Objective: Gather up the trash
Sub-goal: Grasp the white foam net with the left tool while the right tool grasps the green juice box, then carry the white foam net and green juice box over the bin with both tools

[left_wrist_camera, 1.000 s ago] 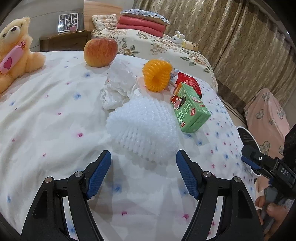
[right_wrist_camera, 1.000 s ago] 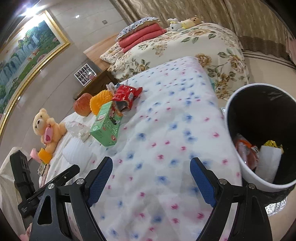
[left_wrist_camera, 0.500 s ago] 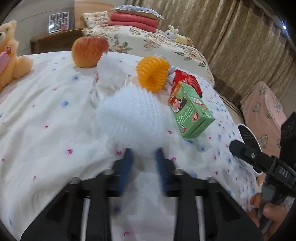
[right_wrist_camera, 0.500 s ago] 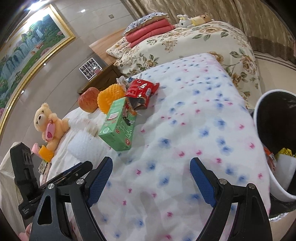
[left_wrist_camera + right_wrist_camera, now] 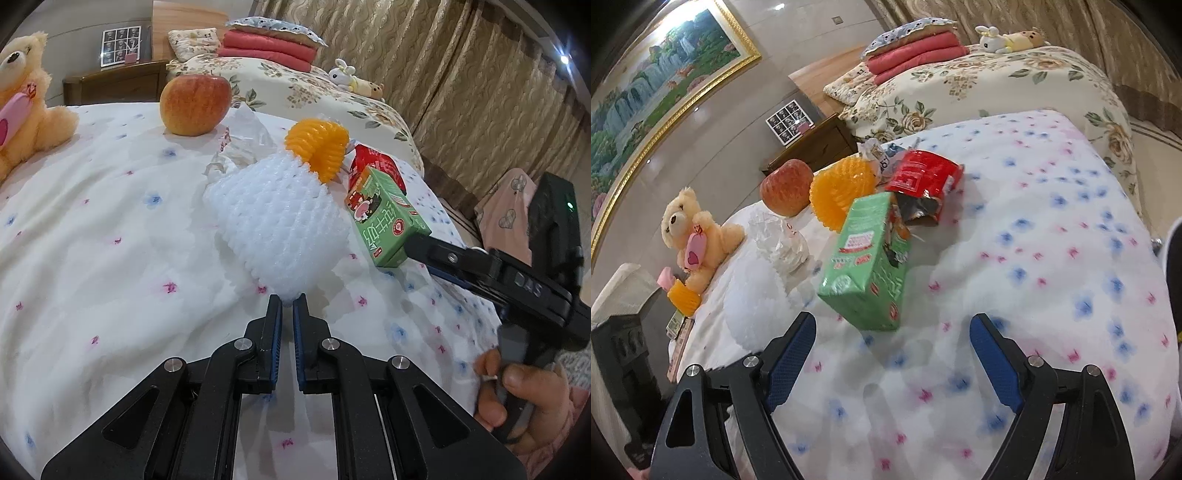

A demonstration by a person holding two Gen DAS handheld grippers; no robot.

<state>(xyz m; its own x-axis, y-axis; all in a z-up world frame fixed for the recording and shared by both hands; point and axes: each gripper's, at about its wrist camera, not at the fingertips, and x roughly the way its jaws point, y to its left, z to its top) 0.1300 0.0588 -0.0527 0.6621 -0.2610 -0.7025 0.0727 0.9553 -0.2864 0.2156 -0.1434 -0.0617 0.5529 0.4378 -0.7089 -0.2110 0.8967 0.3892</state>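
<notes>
On the bed, left gripper jaws pinch white foam net; right gripper jaws spread.

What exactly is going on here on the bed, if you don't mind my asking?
A person is collecting trash from the flower-print bedsheet with two handheld grippers. The left gripper is shut on the near edge of the white foam fruit net. The right gripper is open, with the green drink carton just ahead of its fingers, not yet gripped.

Black angular frames with silver screws; blue ribbed fingers; white "DAS" lettering; a green indicator light
</notes>
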